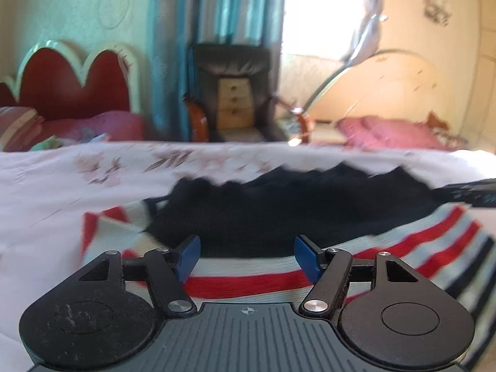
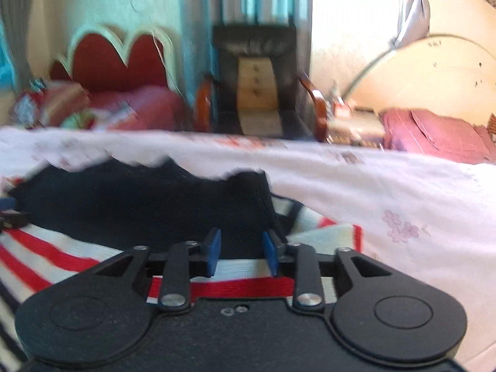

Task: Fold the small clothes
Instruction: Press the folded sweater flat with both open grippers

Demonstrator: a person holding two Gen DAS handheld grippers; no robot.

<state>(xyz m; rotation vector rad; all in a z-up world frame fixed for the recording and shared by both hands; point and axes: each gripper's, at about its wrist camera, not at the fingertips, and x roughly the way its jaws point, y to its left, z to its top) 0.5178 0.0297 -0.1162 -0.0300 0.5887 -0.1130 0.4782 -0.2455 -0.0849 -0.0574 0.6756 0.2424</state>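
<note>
A small knit garment lies on the bed: a dark navy body (image 1: 294,207) with a white, red and navy striped band (image 1: 248,282) along its near edge. My left gripper (image 1: 247,255) is open, its blue pads just above the striped band near the garment's left part. In the right wrist view the same navy body (image 2: 139,204) and striped band (image 2: 223,286) show. My right gripper (image 2: 241,252) is open with a narrower gap, hovering over the band near the garment's right edge. Nothing is held. The right gripper's tip (image 1: 471,193) shows at the left view's right edge.
The garment lies on a white floral bedspread (image 1: 62,192) that also shows at the right (image 2: 387,210). Behind the bed stand a dark armchair (image 1: 235,93) holding a small wooden drawer unit, a red headboard (image 1: 71,83), pink pillows (image 2: 434,136) and teal curtains.
</note>
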